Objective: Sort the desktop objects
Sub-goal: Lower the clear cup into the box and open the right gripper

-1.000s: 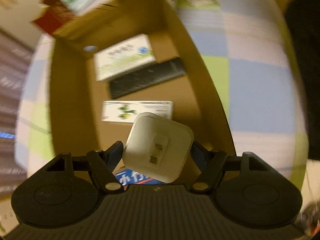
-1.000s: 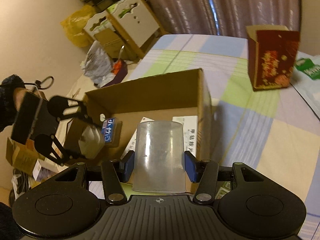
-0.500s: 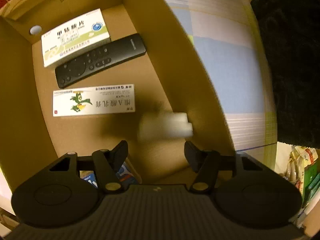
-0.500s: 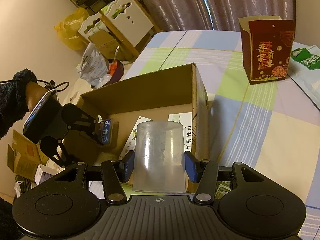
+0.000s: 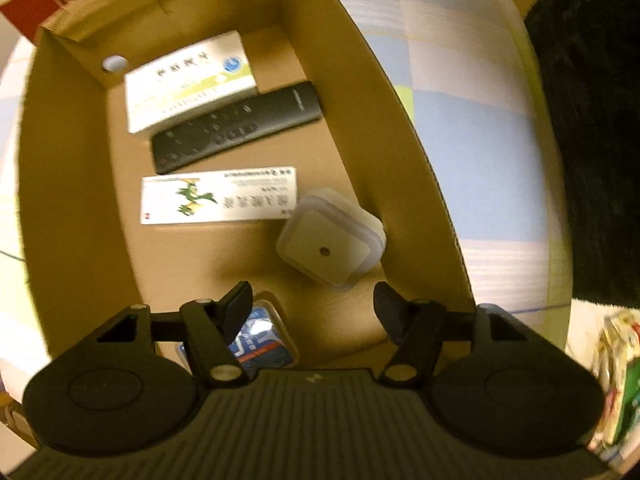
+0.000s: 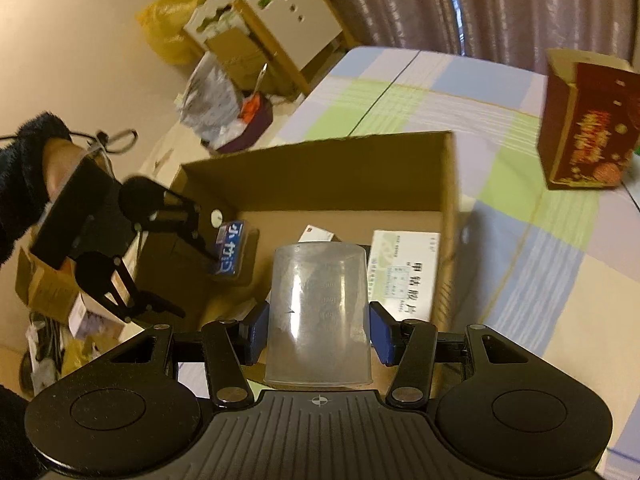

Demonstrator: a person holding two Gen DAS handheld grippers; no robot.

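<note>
The blue packet (image 5: 256,340) in the cardboard box (image 5: 68,208) is partly hidden behind a finger of the left claw (image 5: 312,308). The words on the white and green box (image 5: 188,80) are too blurry to read in the left wrist view. In the right wrist view the clear plastic cup (image 6: 318,316) covers part of the box floor. The red carton (image 6: 588,124) is blurred and cut off by the edge. The snack bags (image 5: 616,380) are cut off too.
</note>
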